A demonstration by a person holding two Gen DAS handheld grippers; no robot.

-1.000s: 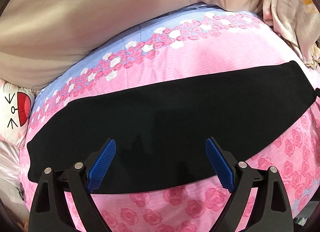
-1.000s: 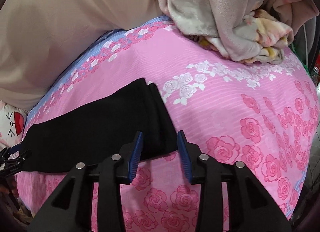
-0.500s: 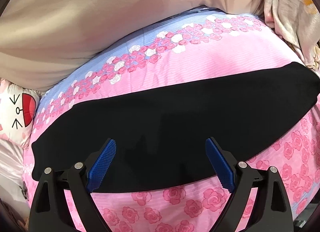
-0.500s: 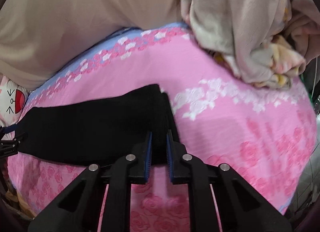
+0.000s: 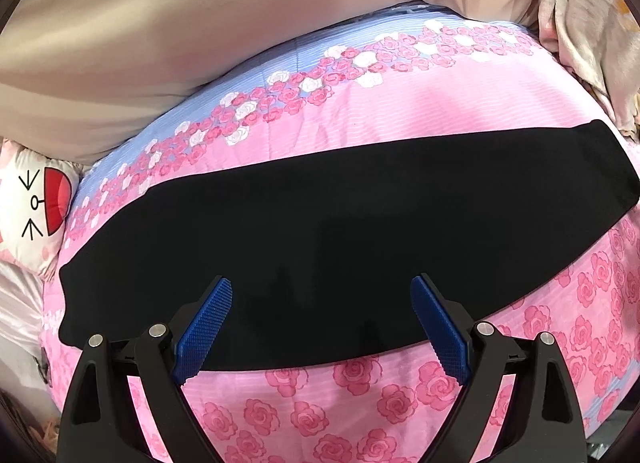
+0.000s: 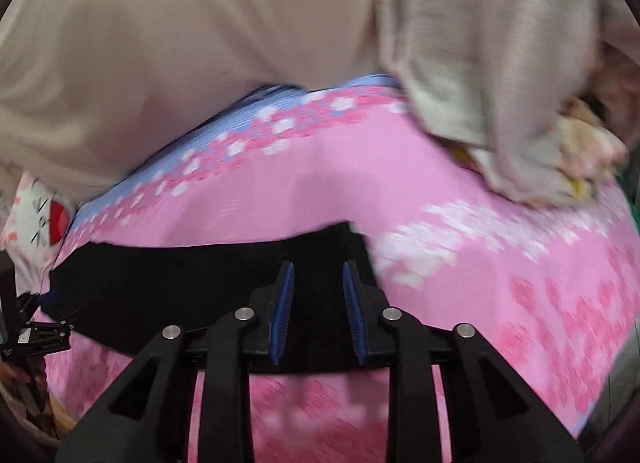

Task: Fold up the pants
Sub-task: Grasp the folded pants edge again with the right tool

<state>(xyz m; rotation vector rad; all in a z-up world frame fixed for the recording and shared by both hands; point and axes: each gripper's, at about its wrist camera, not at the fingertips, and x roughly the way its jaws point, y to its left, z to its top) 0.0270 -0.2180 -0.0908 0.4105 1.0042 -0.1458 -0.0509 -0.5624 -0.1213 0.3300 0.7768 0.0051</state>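
Black pants [image 5: 340, 231] lie flat as a long band across the pink rose bedspread [image 5: 400, 123]. My left gripper [image 5: 320, 283] hangs open and wide over the band's near edge, with nothing pinched between its blue pads. In the blurred right wrist view, my right gripper [image 6: 318, 269] hovers over the right end of the pants [image 6: 180, 283]. Its jaws stand narrow and are opening. Black cloth shows in the gap, and the pads do not press on it. The left gripper [image 6: 40, 335] shows at the far left edge of that view.
A beige cloth [image 5: 200, 23] rises behind the bed. At the back right, on the bedspread [image 6: 480, 263], sits a crumpled grey and floral blanket [image 6: 500, 83]. A white cartoon-face pillow [image 5: 36, 207] lies at the left end of the bed.
My right gripper narrowed, then widened again, while rising and moving in over the right end of the pants. The left gripper stayed open and barely moved.
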